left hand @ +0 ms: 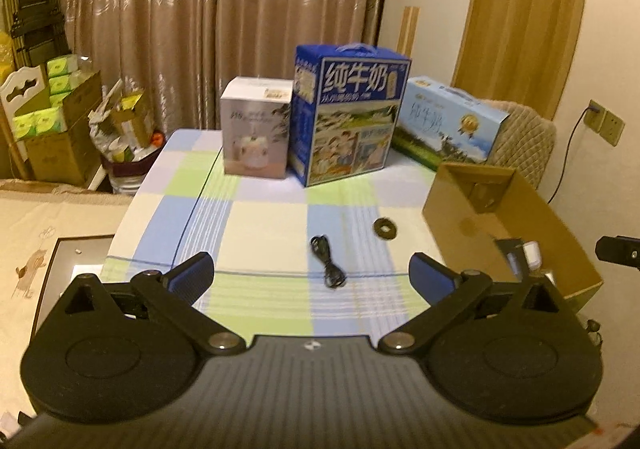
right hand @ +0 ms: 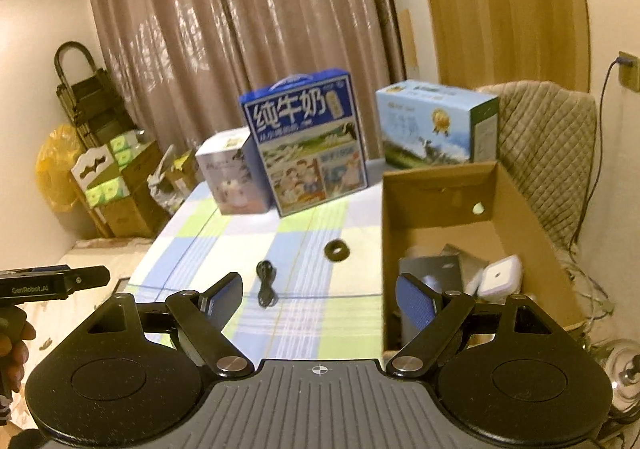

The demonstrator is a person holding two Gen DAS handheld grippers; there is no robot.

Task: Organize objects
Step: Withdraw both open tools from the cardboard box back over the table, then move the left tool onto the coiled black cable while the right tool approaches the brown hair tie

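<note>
A coiled black cable (left hand: 328, 263) lies on the checked tablecloth (left hand: 260, 217), also in the right wrist view (right hand: 266, 283). A dark ring-shaped piece (left hand: 385, 226) lies beyond it, nearer the open cardboard box (left hand: 452, 225); the ring (right hand: 337, 250) and box (right hand: 400, 209) show in the right wrist view too. The box holds a white square item (right hand: 500, 275) and dark flat items (right hand: 432, 269). My left gripper (left hand: 312, 273) is open and empty, just short of the cable. My right gripper (right hand: 318, 299) is open and empty, its right finger over the box.
A dark blue milk carton (left hand: 344, 113), a white mug box (left hand: 256, 129) and a light blue carton (left hand: 448, 121) stand at the table's far edge. Stacked boxes and bags (left hand: 60, 121) fill the left corner. A padded chair back (right hand: 548, 153) stands right of the box.
</note>
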